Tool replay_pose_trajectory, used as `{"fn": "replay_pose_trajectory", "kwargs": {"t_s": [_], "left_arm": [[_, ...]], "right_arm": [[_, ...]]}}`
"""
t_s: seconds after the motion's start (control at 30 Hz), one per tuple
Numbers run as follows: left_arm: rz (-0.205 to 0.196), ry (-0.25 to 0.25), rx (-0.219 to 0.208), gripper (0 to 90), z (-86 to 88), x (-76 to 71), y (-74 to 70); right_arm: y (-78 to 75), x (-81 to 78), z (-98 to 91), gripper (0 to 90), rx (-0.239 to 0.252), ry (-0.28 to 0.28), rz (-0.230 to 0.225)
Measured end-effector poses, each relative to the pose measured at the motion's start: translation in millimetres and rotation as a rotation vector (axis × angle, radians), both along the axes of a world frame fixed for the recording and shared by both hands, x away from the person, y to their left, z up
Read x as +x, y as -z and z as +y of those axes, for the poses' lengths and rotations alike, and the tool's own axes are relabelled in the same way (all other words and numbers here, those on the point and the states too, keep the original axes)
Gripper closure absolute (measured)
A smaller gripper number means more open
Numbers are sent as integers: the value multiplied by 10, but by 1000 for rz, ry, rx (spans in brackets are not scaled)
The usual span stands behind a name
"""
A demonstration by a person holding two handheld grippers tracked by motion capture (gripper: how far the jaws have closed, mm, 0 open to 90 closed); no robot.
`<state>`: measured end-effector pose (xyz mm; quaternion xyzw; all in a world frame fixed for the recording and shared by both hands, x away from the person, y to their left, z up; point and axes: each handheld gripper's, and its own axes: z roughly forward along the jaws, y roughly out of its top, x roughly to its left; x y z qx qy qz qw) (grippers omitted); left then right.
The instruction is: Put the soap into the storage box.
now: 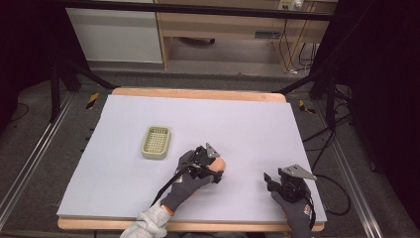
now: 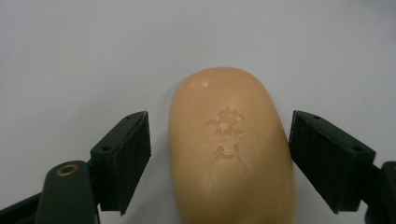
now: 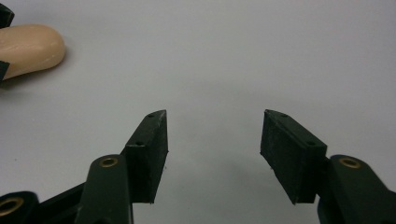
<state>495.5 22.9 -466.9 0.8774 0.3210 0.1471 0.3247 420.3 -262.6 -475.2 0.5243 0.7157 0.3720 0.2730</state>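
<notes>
A peach-coloured bar of soap [image 2: 231, 149] lies flat on the pale sheet, between the jaws of my left gripper [image 2: 219, 140]. The jaws stand open around it: the left pad [image 2: 133, 158] is clearly off the bar, and the right pad [image 2: 322, 158] sits right at its edge. In the high view the left gripper [image 1: 214, 166] is near the table's middle front, with the soap [image 1: 219, 163] at its tip. My right gripper [image 3: 215, 140] is open over bare sheet with nothing between its jaws. It rests at the front right [image 1: 270, 181]. The soap [image 3: 28, 46] lies far left of it.
A light green slotted soap dish [image 1: 156, 142] sits on the sheet, left of and behind the left gripper. The pale lavender sheet [image 1: 247, 124] covers a wooden table. Dark frame legs and cables stand beyond the table's edges.
</notes>
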Motion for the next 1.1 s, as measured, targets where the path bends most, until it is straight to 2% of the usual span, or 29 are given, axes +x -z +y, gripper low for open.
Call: {"fn": "replay_pose_trajectory", "kwargs": {"t_s": [0.37, 0.5, 0.67, 1.1], "left_arm": [[15, 1, 29, 247, -43, 15, 67], [25, 5, 12, 289, -45, 14, 67], [39, 4, -1, 294, -35, 28, 71], [37, 5, 11, 313, -43, 22, 58]], "right_arm": [[1, 0, 0, 435, 1, -2, 1], [0, 0, 0, 436, 4, -3, 4], [-3, -2, 4, 436, 12, -2, 8], [1, 2, -7, 431, 6, 0, 5]]}}
